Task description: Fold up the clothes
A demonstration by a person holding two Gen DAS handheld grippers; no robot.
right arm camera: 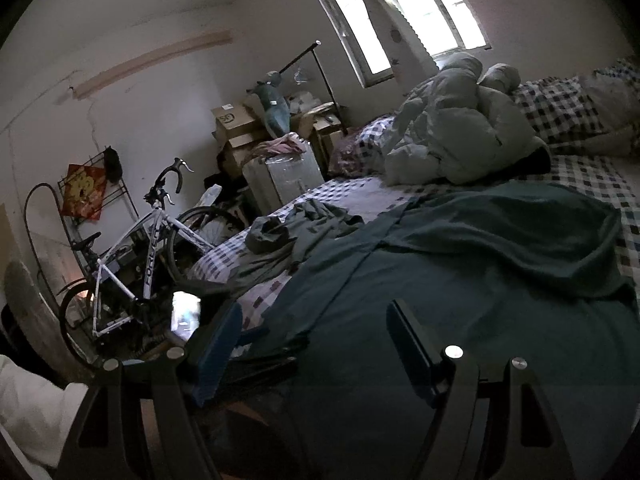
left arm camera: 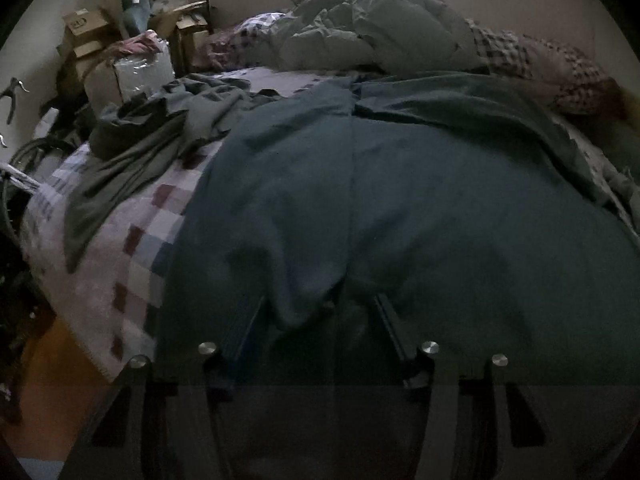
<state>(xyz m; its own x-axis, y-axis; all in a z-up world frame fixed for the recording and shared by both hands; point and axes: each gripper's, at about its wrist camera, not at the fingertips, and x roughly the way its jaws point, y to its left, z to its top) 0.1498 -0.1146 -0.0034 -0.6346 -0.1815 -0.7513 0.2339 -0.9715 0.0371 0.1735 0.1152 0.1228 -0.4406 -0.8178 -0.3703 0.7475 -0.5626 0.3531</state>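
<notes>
Dark teal garment (left arm camera: 400,208) lies spread nearly flat on the bed (left arm camera: 132,256), w/ one flap or sleeve turned in at the far right; otherwise folding looks barely begun. Left gripper (left arm camera: 320,320) is at its near hem: jaws part-spread, a ridge of cloth between them, can't tell if pinched yet. Right gripper (right arm camera: 316,328) is above the near edge, jaws spread, empty. Grey-green garment (left arm camera: 132,148), crumpled at left, untouched. Rumpled duvet (right arm camera: 452,132) beyond. Most work left.
</notes>
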